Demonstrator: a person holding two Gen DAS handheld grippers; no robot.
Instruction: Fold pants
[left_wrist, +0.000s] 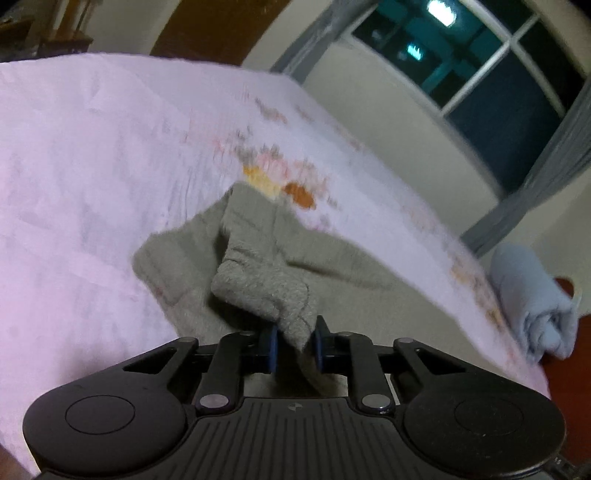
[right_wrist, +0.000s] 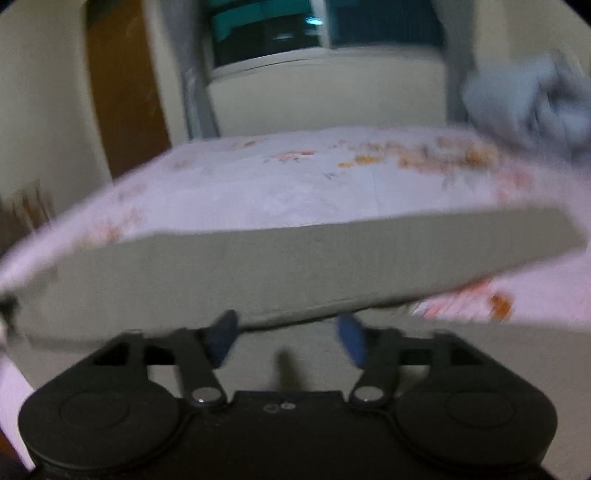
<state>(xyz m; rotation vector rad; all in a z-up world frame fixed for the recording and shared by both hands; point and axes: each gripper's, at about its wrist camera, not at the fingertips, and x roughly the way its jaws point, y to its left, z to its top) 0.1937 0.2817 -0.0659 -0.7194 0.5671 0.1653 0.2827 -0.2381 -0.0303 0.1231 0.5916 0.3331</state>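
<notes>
Grey-green fleece pants (left_wrist: 258, 258) lie on the bed (left_wrist: 92, 166), over its pale pink sheet with an orange floral print. In the left wrist view a bunched corner of the fabric rises off the bed and runs between the blue pads (left_wrist: 272, 343) of the left claw (left_wrist: 295, 345) — the pads are drawn close together and pinch that fold. Beyond the bunch, the rest of the pants spreads flat toward the printed patch of the sheet.

Only this view shows a rolled pale blue cloth (left_wrist: 535, 299) at the bed's far right edge, and a dark window (left_wrist: 480, 66) on the wall behind the bed.

The right wrist view, heavily blurred, shows what the other does not: a long flat band of the pants (right_wrist: 295, 258) stretched across the bed, edge to edge of the frame. The right claw (right_wrist: 288, 332) stands over the near edge of that band with its blue pads (right_wrist: 351, 339) spread well apart — nothing pressed between them. No containers appear in either view.
</notes>
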